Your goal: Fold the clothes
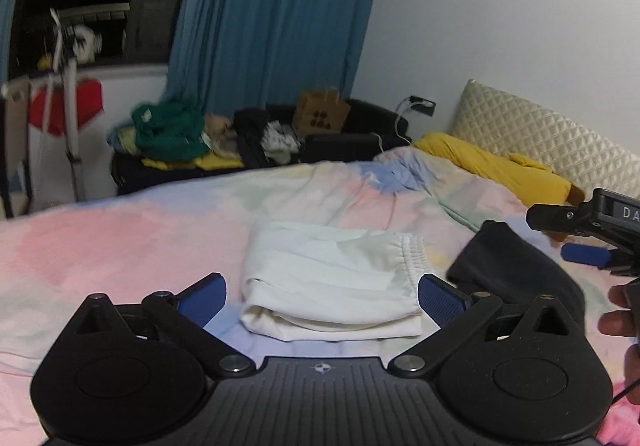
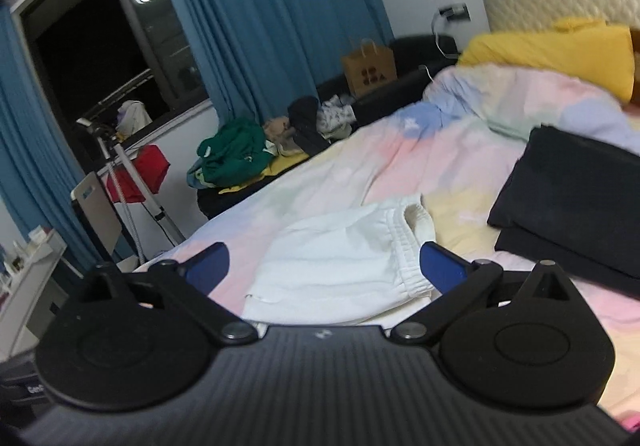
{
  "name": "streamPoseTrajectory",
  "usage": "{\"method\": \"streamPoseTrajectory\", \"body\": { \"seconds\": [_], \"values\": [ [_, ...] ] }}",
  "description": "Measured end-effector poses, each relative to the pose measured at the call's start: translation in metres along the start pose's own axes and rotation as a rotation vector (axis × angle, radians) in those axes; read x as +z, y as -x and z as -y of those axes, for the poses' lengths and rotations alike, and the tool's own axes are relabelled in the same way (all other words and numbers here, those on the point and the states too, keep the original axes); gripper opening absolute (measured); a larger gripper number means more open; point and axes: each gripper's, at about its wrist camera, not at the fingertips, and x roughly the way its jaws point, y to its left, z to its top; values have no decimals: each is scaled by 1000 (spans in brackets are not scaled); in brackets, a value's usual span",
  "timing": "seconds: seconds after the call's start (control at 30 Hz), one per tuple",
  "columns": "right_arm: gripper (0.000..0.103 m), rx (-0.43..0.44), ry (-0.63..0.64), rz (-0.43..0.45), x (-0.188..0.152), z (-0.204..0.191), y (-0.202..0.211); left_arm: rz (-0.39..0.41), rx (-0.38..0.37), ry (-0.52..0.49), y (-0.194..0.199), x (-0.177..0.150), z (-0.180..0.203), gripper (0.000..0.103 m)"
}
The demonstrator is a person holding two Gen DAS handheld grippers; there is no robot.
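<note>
Folded white pants [image 1: 332,278] with an elastic waistband lie on the pastel bedspread [image 1: 120,242], just beyond my left gripper [image 1: 322,296], which is open and empty with a blue pad on each side of them. They also show in the right wrist view [image 2: 340,266], under my right gripper [image 2: 324,268], which is open and empty. The right gripper also shows at the right edge of the left wrist view [image 1: 576,236]. A folded black garment [image 1: 520,270] lies to the right of the pants, and shows in the right wrist view [image 2: 576,206].
A yellow pillow [image 1: 492,166] and a quilted headboard [image 1: 540,138] stand at the bed's far right. A black sofa [image 1: 360,142] beyond the bed carries a clothes pile [image 1: 172,134] and a paper bag [image 1: 320,118]. Blue curtains [image 1: 272,14] and a tripod [image 1: 68,106] stand at the back.
</note>
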Motion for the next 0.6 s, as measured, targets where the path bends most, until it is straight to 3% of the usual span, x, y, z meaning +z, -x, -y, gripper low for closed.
{"method": "streamPoseTrajectory", "body": {
  "seconds": [0.33, 0.6],
  "values": [
    [103, 0, 149, 98, -67, -35, 29, 69, 50, -67, 39, -35, 5, 103],
    [103, 11, 240, 104, -115, -61, 5, 94, 104, -100, 30, -60, -13, 103]
  ]
}}
